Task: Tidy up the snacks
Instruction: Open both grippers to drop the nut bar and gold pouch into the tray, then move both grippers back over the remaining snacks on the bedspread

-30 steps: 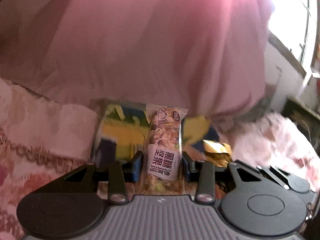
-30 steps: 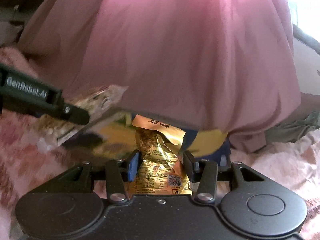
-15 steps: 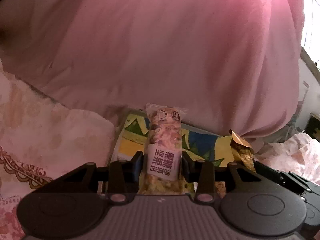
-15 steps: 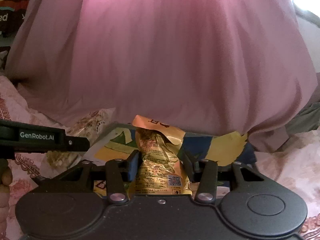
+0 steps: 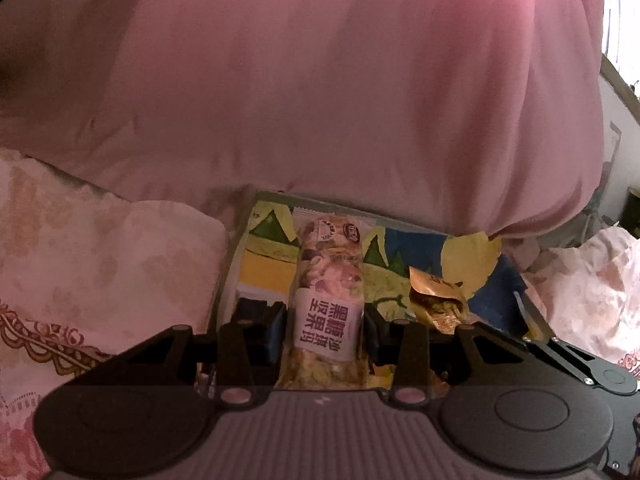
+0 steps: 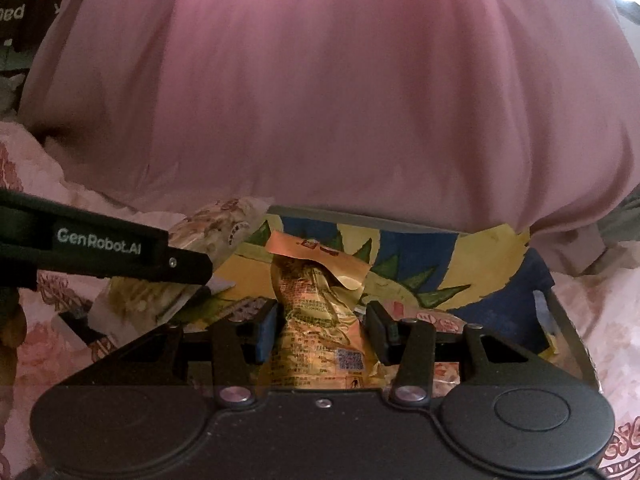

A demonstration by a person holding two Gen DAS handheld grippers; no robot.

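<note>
Black fingers of the left hand-held gripper (image 5: 325, 330) clench a clear nut bar packet (image 5: 329, 292); the right hand-held gripper (image 6: 322, 330) grips a crinkled gold snack pouch (image 6: 316, 320). Both hang over a colourful box (image 6: 512, 276) on the floral bed cover (image 5: 100, 260), pink cloth (image 5: 320, 80) at 12 o'clock.
</note>
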